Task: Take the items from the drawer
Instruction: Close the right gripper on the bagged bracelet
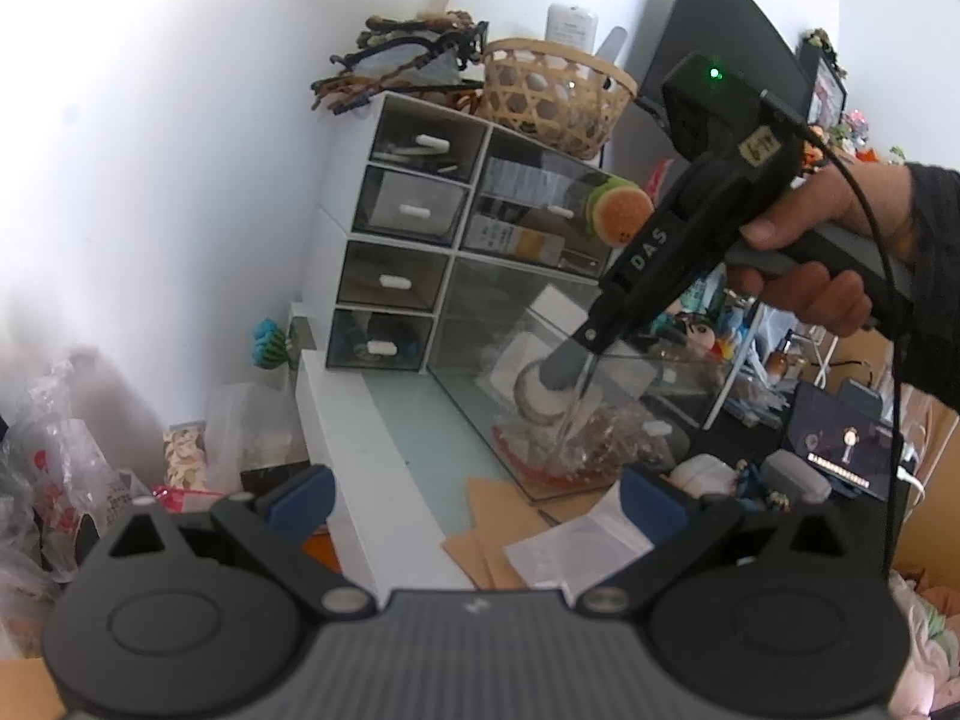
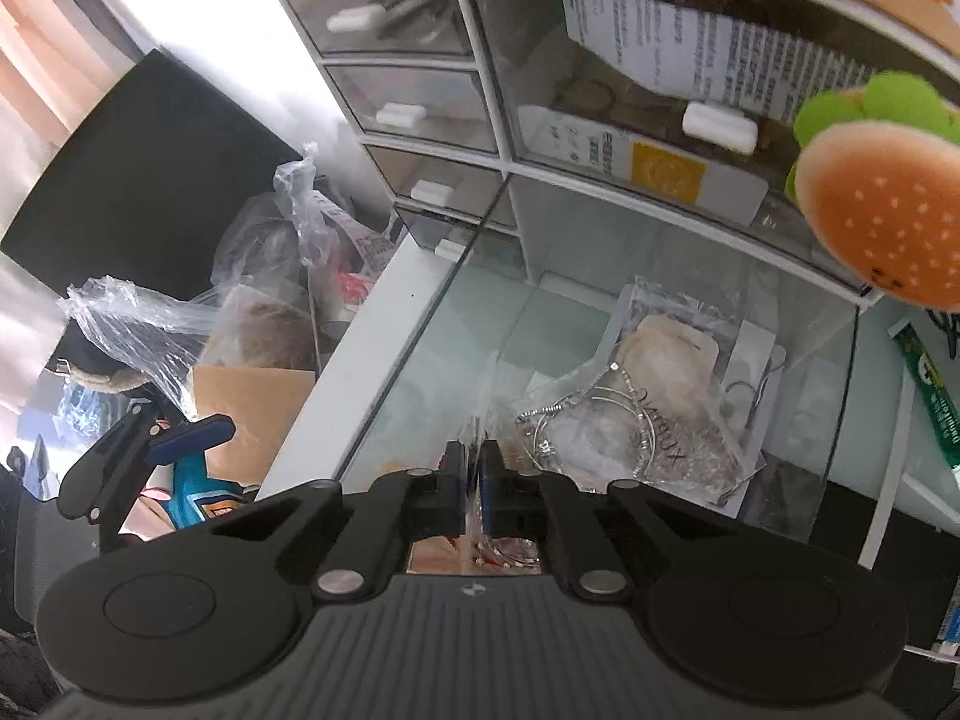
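Note:
A clear drawer (image 1: 474,414) is pulled out from the bottom right of a white drawer unit (image 1: 408,210). Inside lie crinkled clear plastic bags (image 2: 648,396), one holding silver hoops (image 2: 576,420). My right gripper (image 2: 472,468) points steeply down into the drawer (image 2: 480,324), shut on the upright edge of a clear plastic bag (image 2: 478,420). In the left wrist view a hand holds that right gripper (image 1: 570,384) over the bags (image 1: 576,450). My left gripper (image 1: 474,501) hangs open in front of the unit, nothing between its blue pads.
A burger plush (image 2: 888,222) hangs beside the upper right drawers. A woven basket (image 1: 552,96) sits on top of the unit. Plastic bags and a cardboard box (image 2: 240,396) crowd the left. A lit phone (image 1: 840,444) and small clutter lie at the right.

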